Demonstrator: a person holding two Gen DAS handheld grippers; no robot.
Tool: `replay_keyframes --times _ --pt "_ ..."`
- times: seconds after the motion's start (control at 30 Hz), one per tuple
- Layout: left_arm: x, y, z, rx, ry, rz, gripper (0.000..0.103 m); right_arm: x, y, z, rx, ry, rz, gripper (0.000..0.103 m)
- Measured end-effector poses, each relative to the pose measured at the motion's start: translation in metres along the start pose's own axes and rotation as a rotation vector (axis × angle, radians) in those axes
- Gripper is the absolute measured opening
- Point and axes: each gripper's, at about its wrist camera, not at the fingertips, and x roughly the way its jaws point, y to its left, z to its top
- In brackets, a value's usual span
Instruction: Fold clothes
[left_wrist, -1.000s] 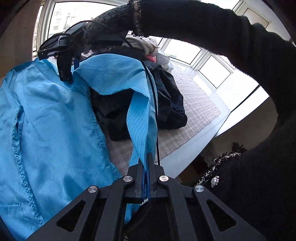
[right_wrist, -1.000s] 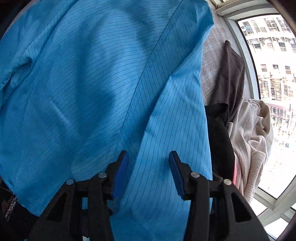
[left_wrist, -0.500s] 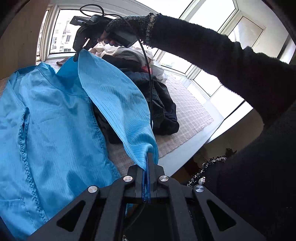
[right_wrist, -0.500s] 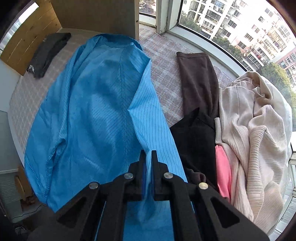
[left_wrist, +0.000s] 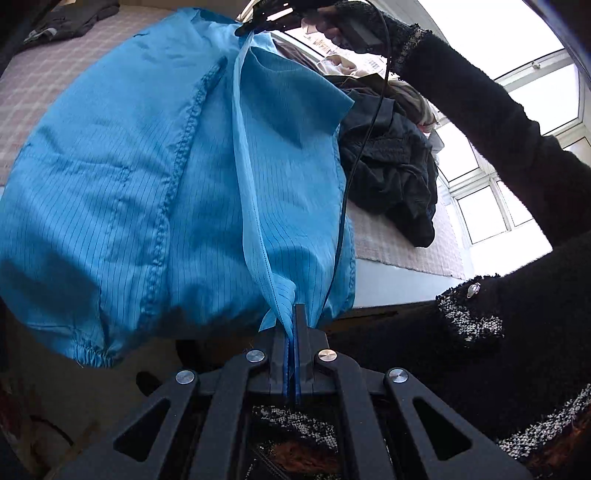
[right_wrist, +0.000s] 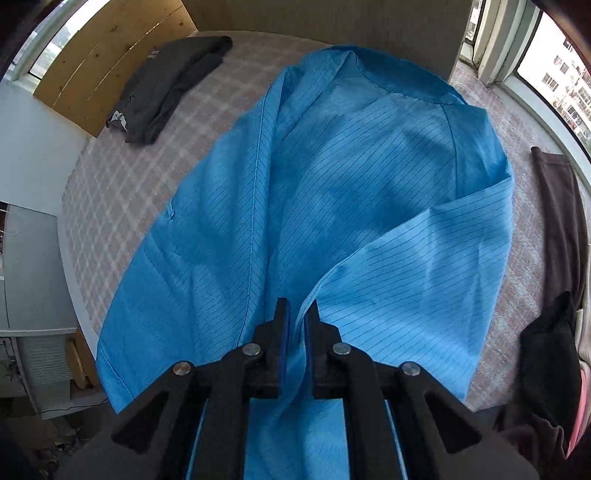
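Observation:
A blue pinstriped jacket (right_wrist: 332, 177) lies spread on the checked cloth surface (right_wrist: 122, 177), collar at the far end. My right gripper (right_wrist: 297, 314) is shut on a fold of its near edge, lifting a flap over the body. In the left wrist view the same jacket (left_wrist: 129, 177) fills the left, and my left gripper (left_wrist: 293, 317) is shut on the other end of that lifted edge. The right gripper (left_wrist: 255, 22) shows at the top of this view, held by a hand in a black sleeve (left_wrist: 480, 103), with the edge stretched taut between both.
A folded dark grey garment (right_wrist: 166, 85) lies at the far left by a wooden panel (right_wrist: 107, 51). A pile of black clothes (left_wrist: 395, 166) and a brown garment (right_wrist: 561, 206) sit to the right near the windows. The surface's front edge (left_wrist: 399, 284) is close below.
The right gripper went from open to shut on the jacket's edge. Both grippers have carried the held edge leftwards over the jacket body, stretching it taut.

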Motion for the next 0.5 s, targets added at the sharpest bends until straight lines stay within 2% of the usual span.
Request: replay_keyframes --times 0.07,0.17,0.23,0.27,0.3,0.37,0.47,0.5 --pt "0.005 0.008 -0.005 -0.012 0.012 -0.007 0.001 -0.004 -0.003 -0.001 0.037 0.000 0.048 0.008" --pt "0.003 0.013 -0.007 -0.012 0.013 -0.027 0.001 -0.056 -0.011 -0.012 0.017 -0.125 0.060 0.009" --pt "0.001 0.015 -0.006 -0.016 0.010 -0.046 0.001 -0.097 -0.025 -0.031 0.048 -0.220 0.042 0.018" --pt "0.001 0.017 -0.005 -0.014 0.012 -0.057 0.001 -0.109 -0.033 -0.045 0.059 -0.233 0.020 0.026" --pt "0.002 0.017 -0.004 -0.005 0.014 -0.061 0.001 -0.116 -0.041 -0.063 0.078 -0.216 -0.005 0.029" --pt "0.003 0.016 -0.003 0.020 0.021 -0.073 0.001 -0.116 -0.059 -0.108 0.163 -0.195 0.024 0.029" --pt "0.006 0.014 -0.002 0.060 0.036 -0.090 0.001 -0.092 -0.083 -0.166 0.331 -0.142 0.096 0.029" --pt "0.007 0.014 -0.001 0.072 0.043 -0.094 0.001 -0.082 -0.087 -0.181 0.371 -0.128 0.094 0.029"
